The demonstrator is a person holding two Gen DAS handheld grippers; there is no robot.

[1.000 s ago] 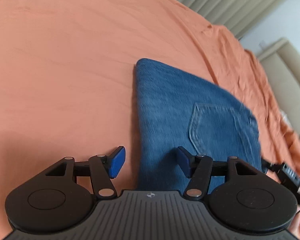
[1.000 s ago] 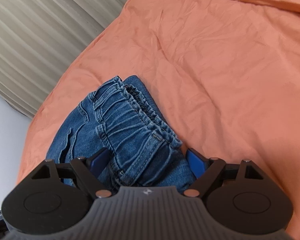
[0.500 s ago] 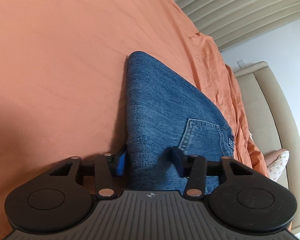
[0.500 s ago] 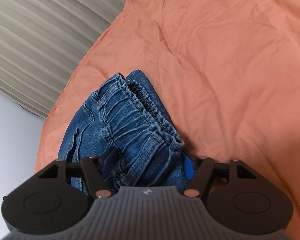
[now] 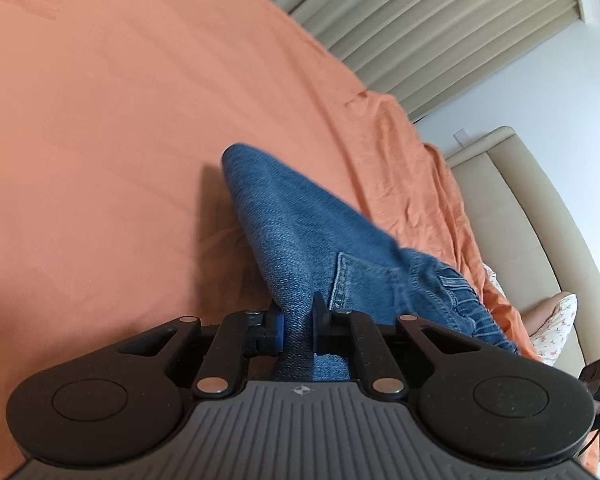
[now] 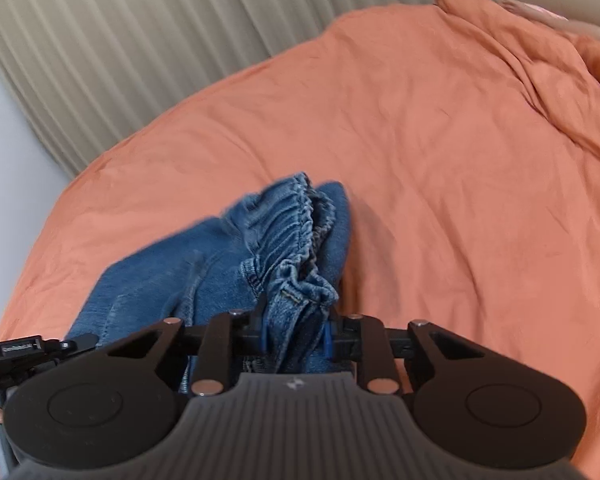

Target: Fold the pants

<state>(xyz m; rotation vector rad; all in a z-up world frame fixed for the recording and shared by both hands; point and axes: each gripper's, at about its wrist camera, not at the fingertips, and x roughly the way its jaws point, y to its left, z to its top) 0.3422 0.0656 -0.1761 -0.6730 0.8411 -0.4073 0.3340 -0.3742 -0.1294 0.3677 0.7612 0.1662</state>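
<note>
Pants (image 5: 300,232) on orange sheet (image 5: 120,120) (curtain (image 6: 120,60) behind)

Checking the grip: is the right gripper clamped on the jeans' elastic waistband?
Yes, the right gripper pinches the jeans at the gathered waistband.

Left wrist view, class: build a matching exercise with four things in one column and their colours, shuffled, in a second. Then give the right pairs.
Things:
1. jeans
2. sheet
3. curtain
4. pads

Colours:
A. orange
B. beige
C. denim blue
D. bright blue

Pairs: 1-C, 2-A, 3-B, 4-D
</note>
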